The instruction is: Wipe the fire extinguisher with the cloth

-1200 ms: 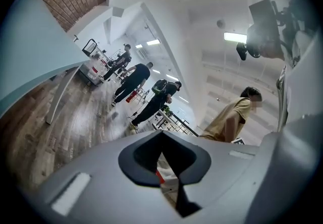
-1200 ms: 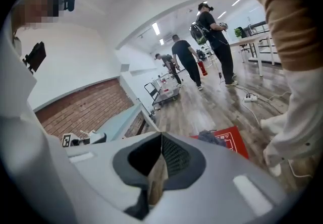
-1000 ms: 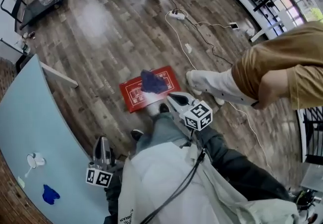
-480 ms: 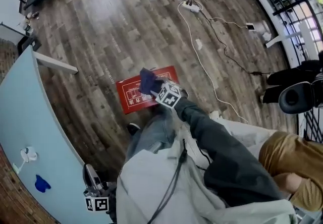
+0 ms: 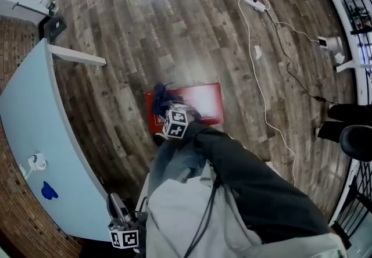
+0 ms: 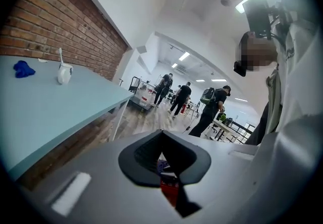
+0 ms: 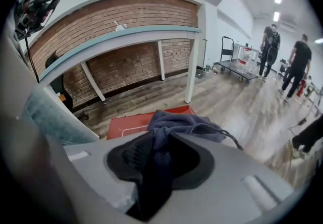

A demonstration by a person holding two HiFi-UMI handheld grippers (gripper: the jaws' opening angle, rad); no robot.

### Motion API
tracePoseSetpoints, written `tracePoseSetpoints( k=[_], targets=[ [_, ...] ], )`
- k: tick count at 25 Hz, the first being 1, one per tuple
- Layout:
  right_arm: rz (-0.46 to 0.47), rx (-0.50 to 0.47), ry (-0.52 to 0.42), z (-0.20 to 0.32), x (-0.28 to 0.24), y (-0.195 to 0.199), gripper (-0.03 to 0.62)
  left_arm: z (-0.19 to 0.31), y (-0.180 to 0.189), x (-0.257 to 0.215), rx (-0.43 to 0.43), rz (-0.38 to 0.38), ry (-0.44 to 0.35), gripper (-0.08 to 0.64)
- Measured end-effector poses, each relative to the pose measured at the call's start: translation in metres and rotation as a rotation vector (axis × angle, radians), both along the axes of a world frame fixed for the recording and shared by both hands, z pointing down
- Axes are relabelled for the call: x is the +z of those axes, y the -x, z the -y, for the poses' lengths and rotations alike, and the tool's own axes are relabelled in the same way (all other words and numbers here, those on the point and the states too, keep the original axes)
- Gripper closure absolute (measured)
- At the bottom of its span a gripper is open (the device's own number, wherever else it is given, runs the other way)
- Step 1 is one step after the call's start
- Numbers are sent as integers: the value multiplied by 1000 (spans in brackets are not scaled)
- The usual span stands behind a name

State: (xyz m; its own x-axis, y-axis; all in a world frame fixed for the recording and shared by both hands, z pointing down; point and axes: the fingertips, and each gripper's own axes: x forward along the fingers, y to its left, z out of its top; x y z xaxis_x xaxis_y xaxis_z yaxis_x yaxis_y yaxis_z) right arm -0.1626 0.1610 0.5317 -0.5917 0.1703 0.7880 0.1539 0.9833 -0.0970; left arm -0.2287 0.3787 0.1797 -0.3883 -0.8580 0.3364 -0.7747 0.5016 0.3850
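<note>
My right hand-held gripper (image 7: 157,160) pointed steeply down at the floor (image 5: 174,30). Its jaws had just been closing, and they pinched the dark blue cloth (image 7: 186,124). A fold of the cloth ran down through the gap between the pads. The rest was heaped just beyond the tips, with a loose thread trailing off to the right.

The cloth lay on a flat red box (image 7: 128,124) that rested on the wooden floor. In the head view the cloth sat at the box's left end, directly under my marker cube, with my dark sleeve reaching down to it. The rest of the box's top was bare. I could not make out an extinguisher apart from this box.

My left hand-held gripper (image 5: 114,200) hung low at my left side, well away from the box. Its jaws were pressed together with nothing between them. Past their tips, in the left gripper view, a sliver of the red box and the cloth showed far off.

Beside that gripper stood the pale blue worktop (image 5: 40,135) along a brick wall (image 6: 45,21). It carried a small blue thing (image 5: 49,192) and a white cup (image 5: 35,162), near each other.

Farther out, a white cable (image 5: 264,88) ran across the floor from a power strip (image 5: 256,2). Several people (image 6: 212,109) stood in the distance by a cart (image 6: 144,98).
</note>
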Motion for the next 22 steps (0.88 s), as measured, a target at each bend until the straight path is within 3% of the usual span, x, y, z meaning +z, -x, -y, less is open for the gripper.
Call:
tracePoseSetpoints(
  k=[3, 6, 9, 12, 17, 22],
  targets=[
    [18, 30, -4, 11, -1, -20, 507, 33, -6, 20, 58, 6, 46, 558],
    [8, 179, -27, 49, 2, -80, 515, 82, -7, 52, 130, -29, 50, 558],
    [-29, 372, -48, 92, 4, -157, 515, 128, -12, 92, 151, -115, 15, 558],
    [-38, 446, -49, 108, 3, -194, 515, 166, -25, 135, 204, -166, 28, 558],
    [62, 433, -33, 96, 0, -136, 518, 204, -32, 197, 232, -210, 62, 558],
    [144, 254, 60, 41, -5, -58, 518, 221, -30, 243, 248, -215, 130, 558]
  ],
)
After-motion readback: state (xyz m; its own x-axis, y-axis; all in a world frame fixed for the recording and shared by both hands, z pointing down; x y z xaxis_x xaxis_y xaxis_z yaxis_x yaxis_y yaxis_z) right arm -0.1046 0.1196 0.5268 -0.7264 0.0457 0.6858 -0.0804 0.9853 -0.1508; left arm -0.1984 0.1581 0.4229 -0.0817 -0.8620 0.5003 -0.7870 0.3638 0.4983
